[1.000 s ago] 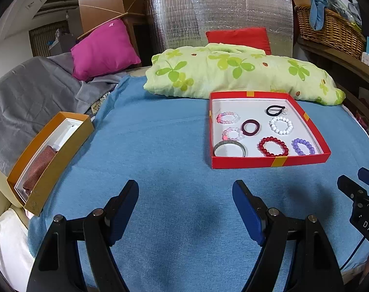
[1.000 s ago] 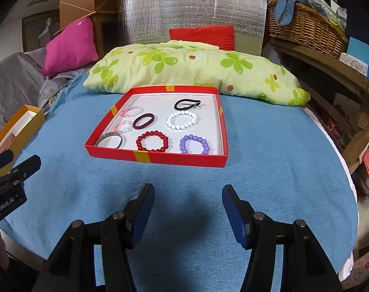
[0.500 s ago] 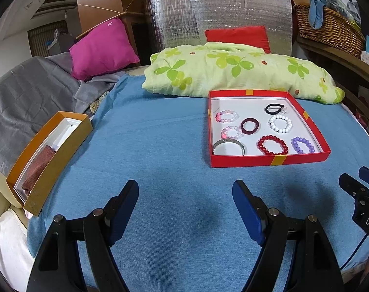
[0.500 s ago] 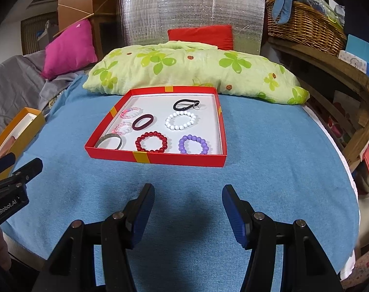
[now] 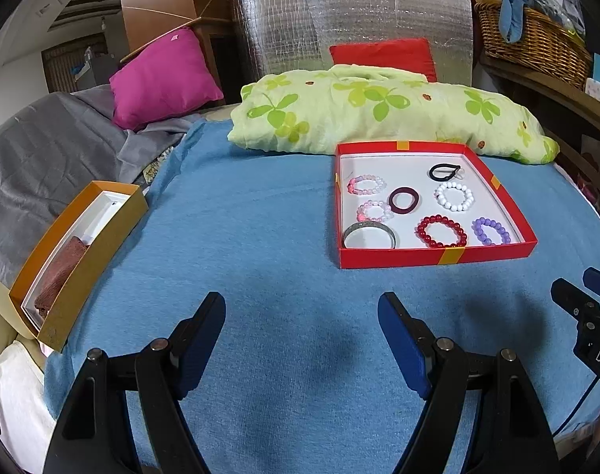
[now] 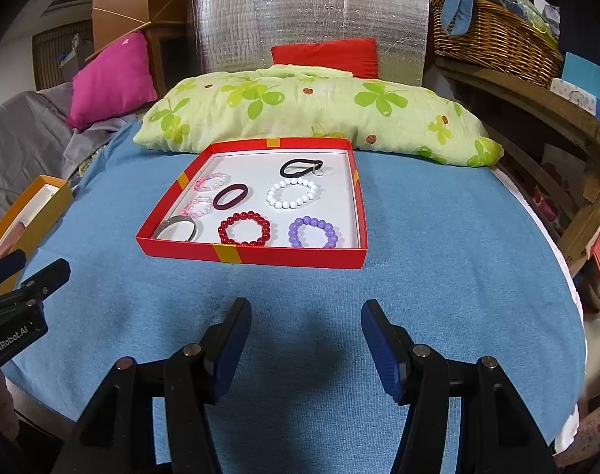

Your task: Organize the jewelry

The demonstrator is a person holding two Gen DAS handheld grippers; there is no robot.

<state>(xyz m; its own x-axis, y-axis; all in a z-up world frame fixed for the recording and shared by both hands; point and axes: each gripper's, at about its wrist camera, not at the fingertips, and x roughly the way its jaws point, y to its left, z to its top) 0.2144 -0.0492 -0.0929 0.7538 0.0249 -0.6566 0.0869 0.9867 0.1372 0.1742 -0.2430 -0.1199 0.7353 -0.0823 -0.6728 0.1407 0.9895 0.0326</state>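
Note:
A red tray (image 6: pixel 256 256) (image 5: pixel 434 257) lies on the blue cloth and holds several bracelets and hair ties: a red bead bracelet (image 6: pixel 244 228), a purple one (image 6: pixel 313 232), a white one (image 6: pixel 292 193), a silver bangle (image 6: pixel 176 229), a maroon hair tie (image 6: pixel 230 196), a black hair tie (image 6: pixel 298 168) and two pink bead bracelets. My left gripper (image 5: pixel 302 335) is open and empty over bare cloth, left of and nearer than the tray. My right gripper (image 6: pixel 304 339) is open and empty just in front of the tray.
An orange box (image 5: pixel 98 252) with a brown cloth inside sits at the cloth's left edge. A green clover-print pillow (image 5: pixel 379 114) lies behind the tray. A pink cushion (image 5: pixel 161 79), grey blanket (image 5: pixel 43 166) and a wicker basket (image 6: pixel 493 39) surround the bed.
Both grippers have drifted slightly back from the tray. Both stay open and empty. Nothing in the tray has moved.

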